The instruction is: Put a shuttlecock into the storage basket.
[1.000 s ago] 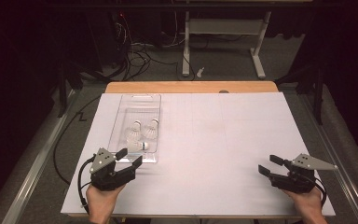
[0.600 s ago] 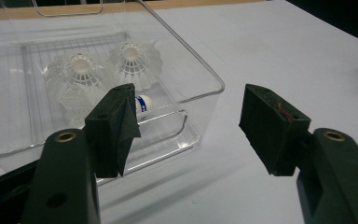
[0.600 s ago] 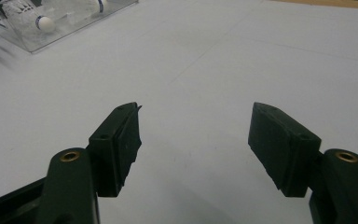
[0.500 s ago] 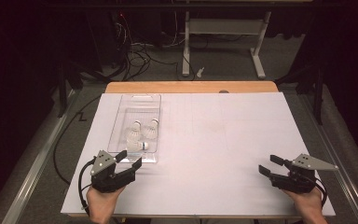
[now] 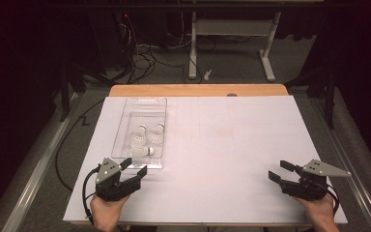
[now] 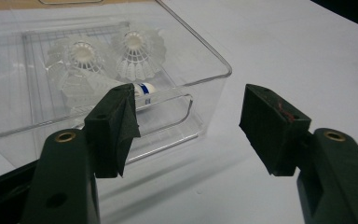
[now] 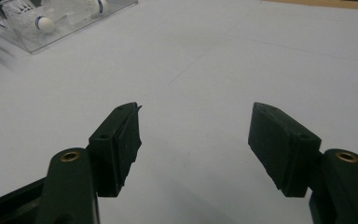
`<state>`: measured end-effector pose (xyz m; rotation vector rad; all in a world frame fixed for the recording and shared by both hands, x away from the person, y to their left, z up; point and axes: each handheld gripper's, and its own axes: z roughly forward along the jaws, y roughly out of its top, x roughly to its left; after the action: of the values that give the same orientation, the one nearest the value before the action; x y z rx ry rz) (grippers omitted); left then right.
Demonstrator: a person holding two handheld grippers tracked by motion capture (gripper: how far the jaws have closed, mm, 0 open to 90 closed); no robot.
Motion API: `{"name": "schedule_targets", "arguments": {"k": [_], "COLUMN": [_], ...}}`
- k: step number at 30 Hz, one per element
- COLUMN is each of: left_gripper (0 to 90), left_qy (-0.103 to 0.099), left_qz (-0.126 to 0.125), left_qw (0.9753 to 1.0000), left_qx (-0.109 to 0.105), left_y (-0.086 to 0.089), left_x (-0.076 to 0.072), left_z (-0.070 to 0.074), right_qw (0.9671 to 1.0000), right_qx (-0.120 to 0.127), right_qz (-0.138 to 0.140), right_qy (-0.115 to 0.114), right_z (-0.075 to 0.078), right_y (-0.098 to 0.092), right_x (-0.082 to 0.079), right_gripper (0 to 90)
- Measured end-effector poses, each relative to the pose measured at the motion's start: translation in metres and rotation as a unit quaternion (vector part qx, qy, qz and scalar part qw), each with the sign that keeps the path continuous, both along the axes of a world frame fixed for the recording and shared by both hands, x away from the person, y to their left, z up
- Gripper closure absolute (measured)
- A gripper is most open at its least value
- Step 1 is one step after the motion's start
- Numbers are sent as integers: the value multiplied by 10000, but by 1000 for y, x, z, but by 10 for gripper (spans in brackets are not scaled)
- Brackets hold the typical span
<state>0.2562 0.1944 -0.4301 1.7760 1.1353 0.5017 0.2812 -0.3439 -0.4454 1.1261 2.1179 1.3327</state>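
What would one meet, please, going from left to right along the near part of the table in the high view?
Left tongs, open, by the near end of the clear tray holding shuttlecocks → bare white table surface → right tongs, open.
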Motion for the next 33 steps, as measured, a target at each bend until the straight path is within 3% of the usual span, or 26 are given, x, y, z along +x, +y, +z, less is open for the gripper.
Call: {"name": "schedule_targets", "arguments": {"k": [33], "left_gripper": [366], "left_qy": [94], "left_qz": [-32], "left_qw": [9999], "left_qx": [59], "left_y": [-2], "left_x": [1], "left_z": [-6], "right_qw": [10000], "right_qx": [11], "right_qz": [-21], "right_qy": [-8], "right_z": [0], "right_y": [-1], "right_x": [0], "right_gripper": [343]}}
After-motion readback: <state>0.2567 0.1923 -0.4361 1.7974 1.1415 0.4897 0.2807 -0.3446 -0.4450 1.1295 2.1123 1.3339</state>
